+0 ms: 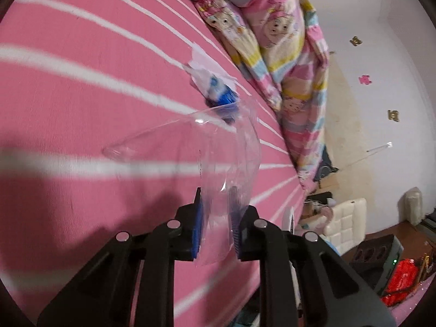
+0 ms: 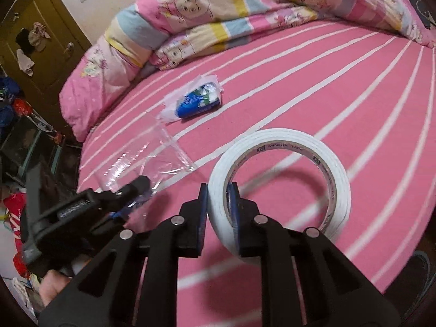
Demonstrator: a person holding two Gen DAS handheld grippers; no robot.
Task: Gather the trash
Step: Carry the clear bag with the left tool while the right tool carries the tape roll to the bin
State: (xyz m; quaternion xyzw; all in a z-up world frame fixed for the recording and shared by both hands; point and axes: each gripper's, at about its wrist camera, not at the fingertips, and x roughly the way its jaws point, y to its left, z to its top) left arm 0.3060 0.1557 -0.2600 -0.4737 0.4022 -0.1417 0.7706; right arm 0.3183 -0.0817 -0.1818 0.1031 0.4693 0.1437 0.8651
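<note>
My left gripper (image 1: 216, 212) is shut on a clear plastic bag (image 1: 190, 147) and holds it above the pink striped bed. The same bag (image 2: 152, 158) and left gripper (image 2: 136, 190) show at the left of the right wrist view. My right gripper (image 2: 218, 207) is shut on the rim of a white tape roll (image 2: 283, 179), one pad outside the roll and one inside its core, with the roll lifted off the sheet. A crumpled blue and white wrapper (image 2: 197, 102) lies on the bed beyond both grippers, partly seen through the bag as the wrapper (image 1: 218, 90).
A folded pastel quilt (image 2: 196, 19) lies along the bed's far side. Pink sheet (image 2: 340, 95) spreads to the right. Off the bed stand a white padded seat (image 1: 346, 223), a dark box (image 1: 378, 253) and red bags (image 1: 403, 280) on the floor. A person's hand (image 2: 53, 286) holds the left gripper.
</note>
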